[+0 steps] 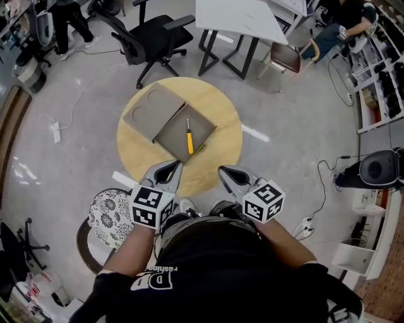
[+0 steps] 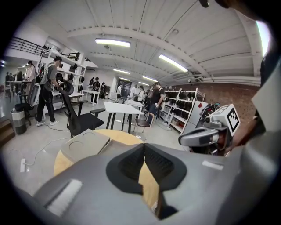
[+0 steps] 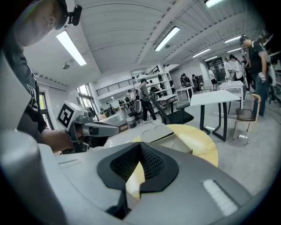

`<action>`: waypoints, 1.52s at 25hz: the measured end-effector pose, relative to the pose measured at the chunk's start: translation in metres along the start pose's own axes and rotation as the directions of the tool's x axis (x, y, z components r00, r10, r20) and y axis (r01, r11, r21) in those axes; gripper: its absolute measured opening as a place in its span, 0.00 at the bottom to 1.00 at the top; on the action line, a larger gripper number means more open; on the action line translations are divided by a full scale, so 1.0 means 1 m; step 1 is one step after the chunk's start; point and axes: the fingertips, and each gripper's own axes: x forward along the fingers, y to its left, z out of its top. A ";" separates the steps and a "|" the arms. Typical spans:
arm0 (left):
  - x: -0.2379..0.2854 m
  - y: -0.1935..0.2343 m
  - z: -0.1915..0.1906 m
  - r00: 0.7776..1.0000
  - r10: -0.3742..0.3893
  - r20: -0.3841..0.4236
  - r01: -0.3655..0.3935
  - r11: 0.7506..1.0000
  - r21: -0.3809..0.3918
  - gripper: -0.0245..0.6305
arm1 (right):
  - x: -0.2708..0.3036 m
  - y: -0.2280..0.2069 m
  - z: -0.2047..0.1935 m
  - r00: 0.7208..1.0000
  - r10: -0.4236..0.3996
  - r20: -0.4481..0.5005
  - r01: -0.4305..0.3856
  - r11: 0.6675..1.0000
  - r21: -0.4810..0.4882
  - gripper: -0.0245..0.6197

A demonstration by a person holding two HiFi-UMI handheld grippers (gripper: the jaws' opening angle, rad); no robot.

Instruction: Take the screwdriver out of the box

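A yellow-handled screwdriver point(image 1: 189, 140) lies inside the open grey box point(image 1: 203, 123) on the round wooden table point(image 1: 222, 101). The box lid point(image 1: 147, 111) is folded back to the left. Both grippers hover over the table's near edge, short of the box. My left gripper point(image 1: 174, 164) is shut with nothing in it, its pads meeting at the tips point(image 2: 143, 146). My right gripper point(image 1: 223, 170) is likewise shut and empty point(image 3: 139, 145). In the left gripper view the lid point(image 2: 84, 144) and the right gripper point(image 2: 205, 136) show. The right gripper view shows the box point(image 3: 163, 132) and the left gripper point(image 3: 94, 128); the screwdriver is hidden there.
A black office chair point(image 1: 150, 36) and a white table point(image 1: 236, 17) stand beyond the round table. A patterned stool point(image 1: 110, 216) is at my left side. A power strip point(image 1: 55, 132) lies on the floor at left, a black speaker point(image 1: 379, 169) at right. People stand in the background.
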 end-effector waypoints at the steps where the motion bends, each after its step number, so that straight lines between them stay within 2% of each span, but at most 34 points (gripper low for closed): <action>1: 0.000 0.001 0.000 1.000 0.002 -0.003 -0.002 1.000 -0.001 0.13 | 0.001 0.000 0.000 1.000 0.000 0.001 0.000 1.000 0.004 0.03; 8: 0.005 0.005 -0.001 0.999 0.036 -0.009 -0.036 0.999 -0.013 0.13 | 0.014 -0.012 0.001 1.000 0.030 -0.004 -0.030 0.999 0.014 0.03; 20: 0.032 0.025 0.018 0.984 0.177 -0.024 -0.178 0.982 -0.067 0.13 | 0.050 -0.049 0.038 0.985 0.166 -0.036 -0.167 0.985 -0.029 0.03; 24: 0.048 0.027 0.021 0.974 0.223 -0.039 -0.225 0.971 -0.078 0.13 | 0.053 -0.067 0.043 0.978 0.203 -0.057 -0.205 0.978 -0.036 0.03; 30: 0.079 0.033 0.013 0.957 0.271 -0.104 -0.281 0.955 -0.099 0.13 | 0.060 -0.091 0.042 0.961 0.261 -0.088 -0.263 0.965 -0.017 0.03; 38: 0.121 0.053 -0.014 0.918 0.355 -0.179 -0.379 0.918 -0.121 0.13 | 0.062 -0.120 0.035 0.938 0.323 -0.127 -0.326 0.945 -0.002 0.03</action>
